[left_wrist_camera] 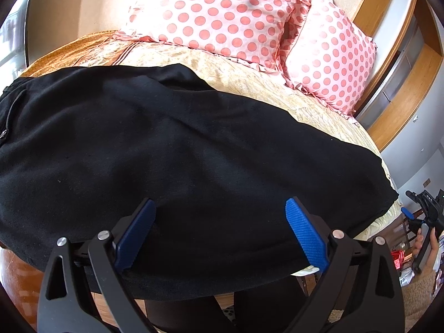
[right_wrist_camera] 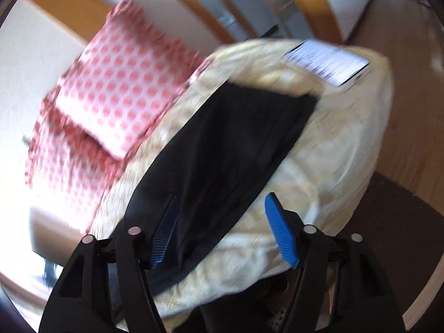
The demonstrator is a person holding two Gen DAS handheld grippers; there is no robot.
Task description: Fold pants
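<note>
Pants (left_wrist_camera: pixel 177 144) lie flat on the bed (left_wrist_camera: pixel 319 111) ahead of our released left hand-held gripper (left_wrist_camera: pixel 219 230) and right hand-held gripper (right_wrist_camera: pixel 222 227), so we'd pinch matching edges evenly before folding.

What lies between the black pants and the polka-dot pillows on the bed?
Only a bare strip of the cream patterned bedspread separates the black pants from the polka-dot pillows. Nothing else rests there, which the left wrist view shows most clearly.
</note>
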